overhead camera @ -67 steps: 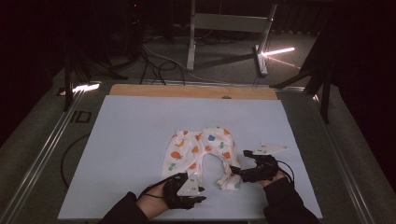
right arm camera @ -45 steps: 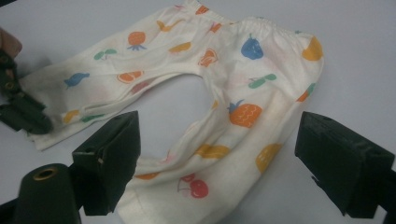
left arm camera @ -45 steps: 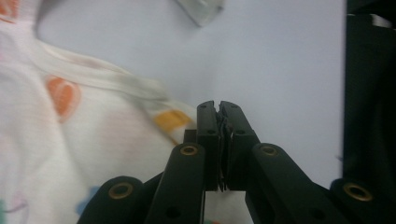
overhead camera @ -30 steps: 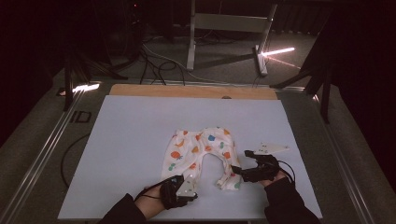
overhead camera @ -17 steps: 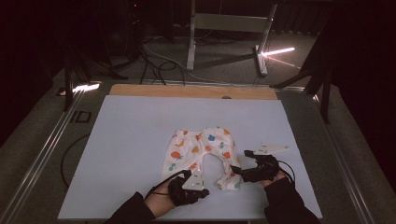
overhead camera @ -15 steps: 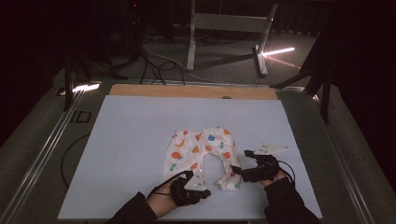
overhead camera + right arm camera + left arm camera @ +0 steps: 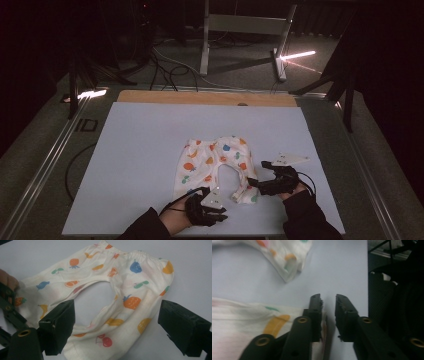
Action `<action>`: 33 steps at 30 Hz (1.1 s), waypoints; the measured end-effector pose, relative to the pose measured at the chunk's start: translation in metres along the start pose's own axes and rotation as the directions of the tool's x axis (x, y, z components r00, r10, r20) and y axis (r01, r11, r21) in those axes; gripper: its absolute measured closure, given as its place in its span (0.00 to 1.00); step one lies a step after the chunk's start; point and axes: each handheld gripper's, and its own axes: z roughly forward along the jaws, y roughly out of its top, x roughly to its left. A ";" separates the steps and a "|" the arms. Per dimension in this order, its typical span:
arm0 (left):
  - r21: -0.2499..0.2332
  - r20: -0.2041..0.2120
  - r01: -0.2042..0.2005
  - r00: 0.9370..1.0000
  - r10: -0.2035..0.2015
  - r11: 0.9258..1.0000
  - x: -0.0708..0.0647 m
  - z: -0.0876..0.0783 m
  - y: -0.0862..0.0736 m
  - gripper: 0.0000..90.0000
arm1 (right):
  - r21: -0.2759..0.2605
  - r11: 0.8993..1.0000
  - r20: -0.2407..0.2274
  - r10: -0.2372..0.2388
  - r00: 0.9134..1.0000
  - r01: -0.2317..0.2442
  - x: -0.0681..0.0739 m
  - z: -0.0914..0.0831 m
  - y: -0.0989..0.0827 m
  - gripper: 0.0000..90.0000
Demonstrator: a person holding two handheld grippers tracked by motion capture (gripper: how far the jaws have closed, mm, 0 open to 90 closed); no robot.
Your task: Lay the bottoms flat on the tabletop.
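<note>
Two hand-held grippers at the baby pants (image 7: 216, 165), flat on the surface (image 7: 140, 150). Left hand-held gripper (image 7: 328, 302) has just been opening beside the left cuff, nothing clamped. Right hand-held gripper (image 7: 116, 322) gapes over the right leg; regrasp likely.

We hold a black gripper in each hand, both forearms reaching in from the table's near edge. Our left gripper (image 7: 218, 214) lies low and close to us; its jaws have just been opening and now stand slightly apart, nothing pinched between the pads. Our right gripper (image 7: 253, 183) points left toward the other, its jaws (image 7: 117, 327) spread wide. Dark sleeves cover both wrists.
</note>
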 end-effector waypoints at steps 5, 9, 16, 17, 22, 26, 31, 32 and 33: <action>-0.061 -0.071 0.004 0.997 -0.008 0.998 0.011 -0.027 0.005 0.42 | -0.004 1.000 -0.002 -0.001 1.000 0.001 0.000 -0.001 0.000 0.16; -0.094 -0.100 0.042 0.994 -0.051 0.995 0.023 -0.047 0.004 0.25 | -0.004 1.000 -0.004 -0.009 1.000 0.009 0.002 0.000 0.001 0.16; -0.138 -0.178 0.086 0.978 -0.110 0.987 0.036 -0.073 -0.012 0.07 | -0.011 1.000 -0.008 -0.013 1.000 0.013 0.004 -0.001 0.002 0.16; -0.149 -0.187 0.093 0.975 -0.121 0.984 0.038 -0.076 -0.015 0.04 | -0.013 1.000 -0.016 -0.005 1.000 0.005 0.005 -0.001 0.002 0.16; -0.160 -0.227 0.115 0.962 -0.150 0.980 0.043 -0.085 -0.026 0.03 | -0.004 1.000 -0.035 -0.012 0.999 0.011 0.008 0.001 0.001 0.16; -0.217 -0.268 0.177 0.935 -0.233 0.960 0.053 -0.104 -0.053 0.03 | 0.009 1.000 -0.049 -0.026 0.998 0.026 0.014 0.003 -0.004 0.16; -0.236 -0.306 0.207 0.912 -0.274 0.950 0.057 -0.117 -0.069 0.02 | 0.021 0.999 -0.063 -0.034 0.997 0.035 0.018 0.002 -0.008 0.16; -0.243 -0.311 0.213 0.907 -0.285 0.946 0.058 -0.119 -0.072 0.02 | 0.020 0.999 -0.069 -0.035 0.997 0.037 0.019 0.002 -0.009 0.16; -0.243 -0.311 0.213 0.907 -0.285 0.946 0.058 -0.119 -0.072 0.02 | 0.020 0.999 -0.069 -0.035 0.997 0.037 0.019 0.002 -0.009 0.16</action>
